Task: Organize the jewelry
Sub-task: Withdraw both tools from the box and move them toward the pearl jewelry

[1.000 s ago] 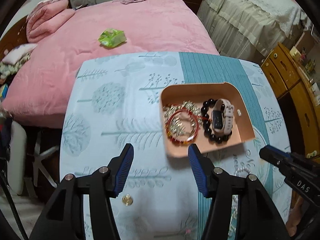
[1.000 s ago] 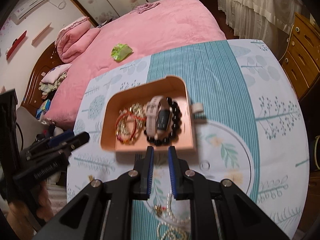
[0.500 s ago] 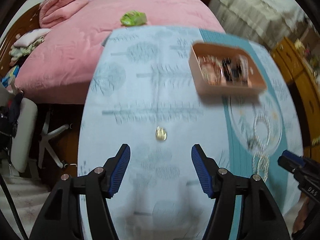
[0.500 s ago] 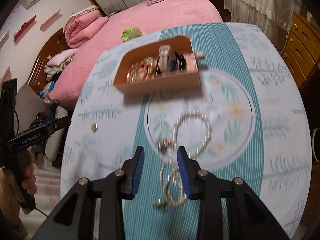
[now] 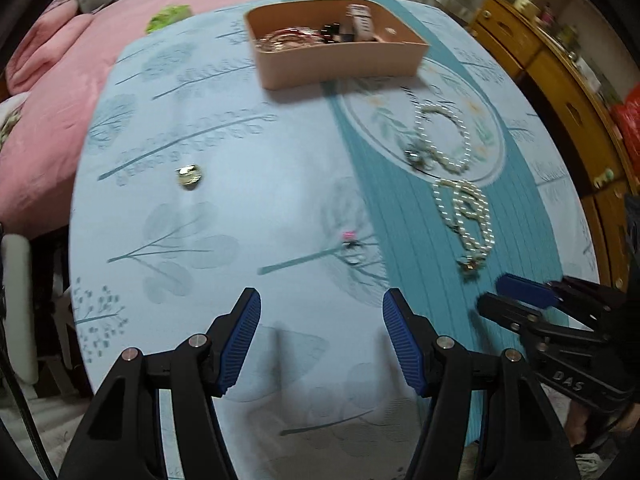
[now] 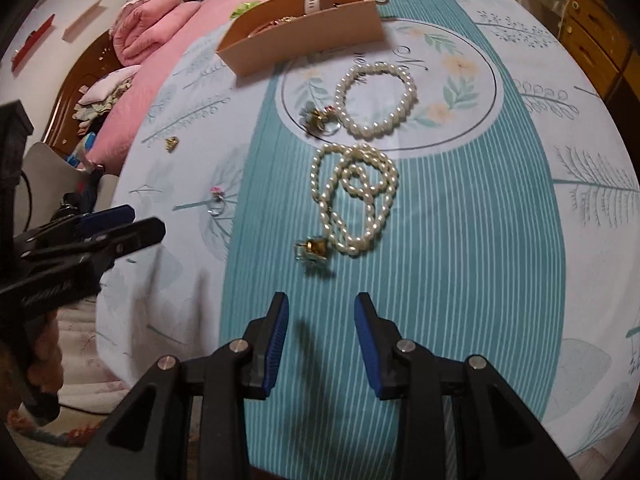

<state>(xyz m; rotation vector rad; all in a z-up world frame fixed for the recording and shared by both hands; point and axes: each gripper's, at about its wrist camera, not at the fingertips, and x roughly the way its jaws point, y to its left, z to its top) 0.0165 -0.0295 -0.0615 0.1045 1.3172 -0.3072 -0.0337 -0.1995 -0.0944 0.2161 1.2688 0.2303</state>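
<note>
A tan cardboard box [image 5: 340,56] [image 6: 304,42] with bracelets and a watch stands at the table's far side. On the cloth lie a pearl bracelet [image 6: 376,100] [image 5: 442,136], a tangled pearl necklace [image 6: 352,196] [image 5: 464,216], a gold brooch [image 6: 318,118], a small gold piece [image 5: 189,176] [image 6: 172,143] and a ring with a pink stone [image 5: 352,248] [image 6: 216,200]. My left gripper [image 5: 320,332] is open and empty near the front edge. My right gripper [image 6: 320,332] is open and empty, just short of the necklace.
The round table has a blue and teal leaf-print cloth [image 5: 248,208]. A pink bed [image 5: 48,92] lies beyond it with a green packet [image 5: 168,16]. Wooden drawers [image 5: 560,80] stand at the right. A chair [image 6: 52,172] stands at the left.
Both grippers have pulled back toward the table's near edge, away from the box. The right gripper, shut near the box a second ago, has opened wider. The box stays on the table.
</note>
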